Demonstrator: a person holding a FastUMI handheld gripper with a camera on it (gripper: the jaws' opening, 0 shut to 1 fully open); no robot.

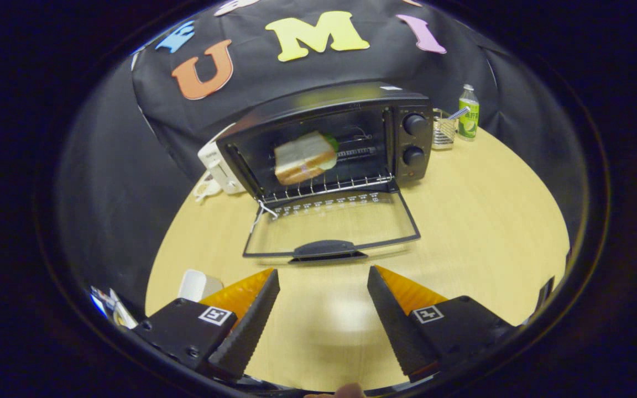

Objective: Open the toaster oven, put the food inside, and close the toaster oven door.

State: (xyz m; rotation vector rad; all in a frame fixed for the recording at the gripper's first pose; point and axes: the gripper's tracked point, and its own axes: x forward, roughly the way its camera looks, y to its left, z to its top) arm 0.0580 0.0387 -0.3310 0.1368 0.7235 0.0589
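Fingers [323, 276] spread, empty, over pale wooden table [490, 221], toaster oven [329, 138] door down

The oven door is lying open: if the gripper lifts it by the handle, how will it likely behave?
The door probably swings stiffly on its hinge rather than flexing, framed glass. Its handle, smooth and curved, may slip. The gripper, open and holding nothing, sits just before it. The toaster oven might slide if pushed hard.
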